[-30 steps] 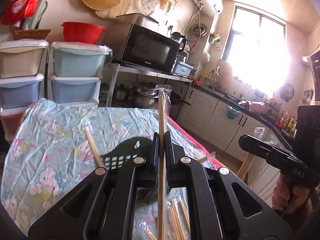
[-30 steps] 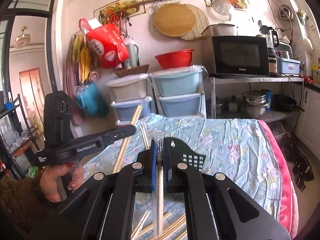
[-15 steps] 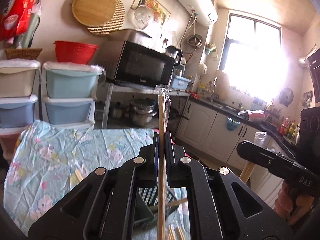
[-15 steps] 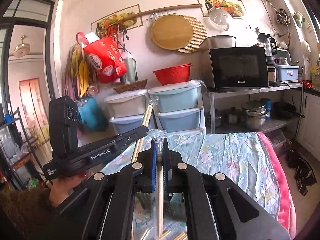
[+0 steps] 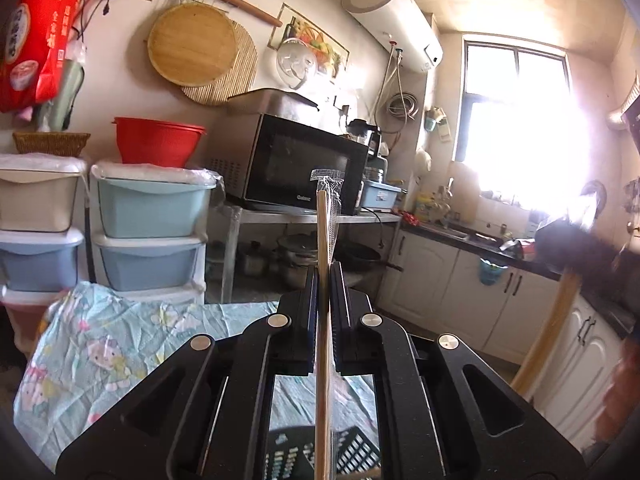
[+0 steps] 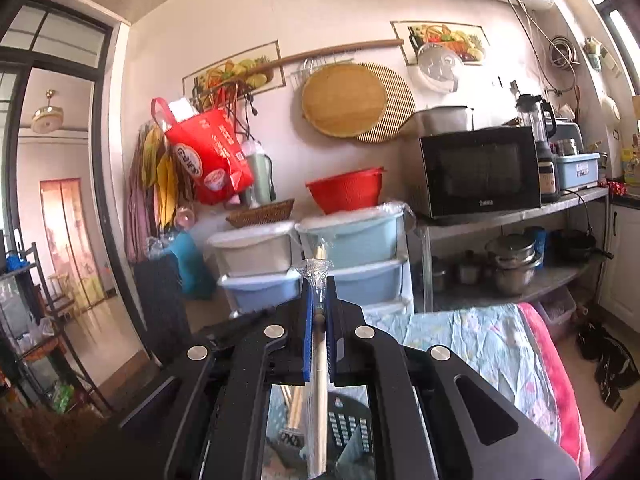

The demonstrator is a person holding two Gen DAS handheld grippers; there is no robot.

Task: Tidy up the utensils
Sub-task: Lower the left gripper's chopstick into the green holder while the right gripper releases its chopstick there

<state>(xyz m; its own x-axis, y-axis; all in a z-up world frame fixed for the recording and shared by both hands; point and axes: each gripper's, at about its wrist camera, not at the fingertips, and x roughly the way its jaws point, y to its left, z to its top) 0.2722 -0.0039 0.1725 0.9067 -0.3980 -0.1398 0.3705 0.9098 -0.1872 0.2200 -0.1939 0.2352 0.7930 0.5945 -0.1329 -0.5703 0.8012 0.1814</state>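
Two grippers, each pinching one pair of wrapped chopsticks. We see the left gripper w/ its jaws pressed tight on a chopstick pair in clear plastic wrap; the sticks stand upright between the jaws, wrap end poking up in front of the microwave. The right gripper is likewise clamped on another wrapped chopstick pair, crinkled wrap top just above the jaws, the stick running down toward us.

Both sit above the table w/ the light-blue cartoon cloth. Below the jaws, at the bottom edge of each view, we make out a black slotted basket, partly hidden by the gripper bodies. In the left view, far right, there's a blurred second stick and a blurred dark shape above it, prob. the other gripper, can't tell more. Behind the table: stacked plastic drawers w/ a red bowl on top.
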